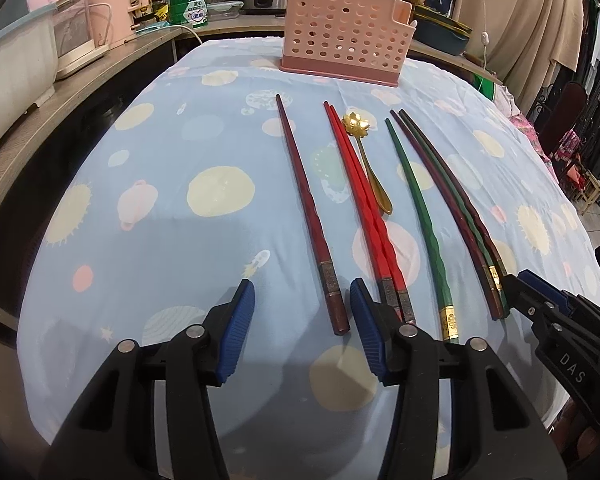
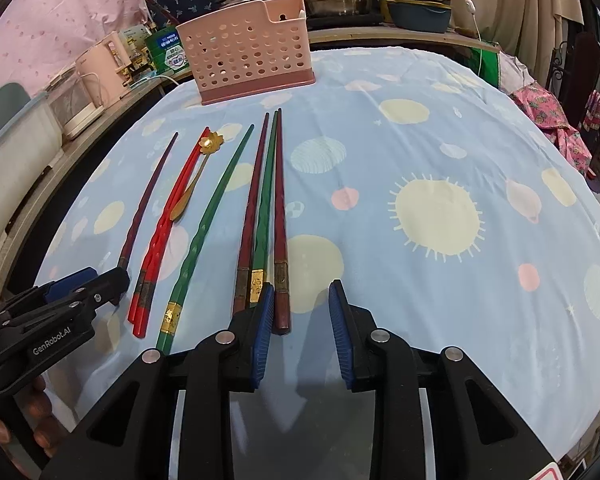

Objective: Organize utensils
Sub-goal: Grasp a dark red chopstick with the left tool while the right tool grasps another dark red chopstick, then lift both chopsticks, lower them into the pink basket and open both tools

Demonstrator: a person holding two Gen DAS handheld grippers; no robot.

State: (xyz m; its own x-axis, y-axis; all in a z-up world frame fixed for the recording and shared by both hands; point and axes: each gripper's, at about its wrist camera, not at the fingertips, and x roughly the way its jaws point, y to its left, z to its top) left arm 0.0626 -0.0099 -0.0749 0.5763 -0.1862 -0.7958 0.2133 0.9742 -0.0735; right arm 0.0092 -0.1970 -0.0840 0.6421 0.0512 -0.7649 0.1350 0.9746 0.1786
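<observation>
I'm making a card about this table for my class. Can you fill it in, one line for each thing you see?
holder: pink holder with holes, standing at the far end of the table
tablecloth: light blue with suns and planets
chopsticks: seven, lying side by side; two red ones touch each other
spoon: gold spoon with a flower bowl, right beside the red pair
left gripper: open, holding nothing, the end of a dark red chopstick between its fingers
right gripper: open, holding nothing, near the rightmost chopstick
</observation>
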